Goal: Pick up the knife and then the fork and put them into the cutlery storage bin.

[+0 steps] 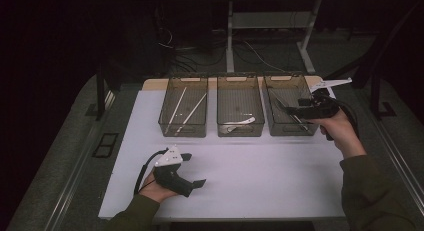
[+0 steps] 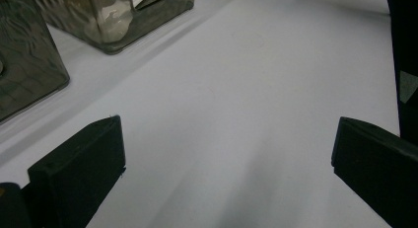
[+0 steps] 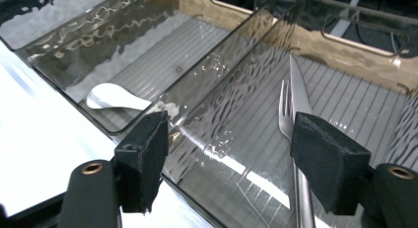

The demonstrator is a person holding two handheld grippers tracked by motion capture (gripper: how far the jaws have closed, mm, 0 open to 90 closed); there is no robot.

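In the high view, three smoky see-through bins stand in a row at the far side of the white tabletop (image 1: 260, 176). The left bin (image 1: 183, 105) holds two pale chopsticks (image 1: 176, 109), the middle bin (image 1: 240, 105) a white spoon (image 1: 239, 122), and the right bin (image 1: 290, 104) carries a fork and a knife. The right claw (image 1: 289, 110) hangs over the near right part of that right bin, held in a hand that comes in from the right edge. The left claw (image 1: 195, 168) rests low on the tabletop near the front left, well apart from the bins. In the left gripper view, the left claw's (image 2: 226, 154) two black jaws stand wide apart over bare white surface, released, with nothing between them; bin walls show at the upper left. In the right gripper view, the right claw (image 3: 229, 154) is released too, its jaws spread above the right bin (image 3: 345, 35) with no pad pressing on anything. The fork (image 3: 285, 114) and knife (image 3: 298, 87) lie side by side on the ribbed floor of that bin, just beside the right-hand jaw in this view, and the spoon (image 3: 116, 97) lies in the neighbouring bin.
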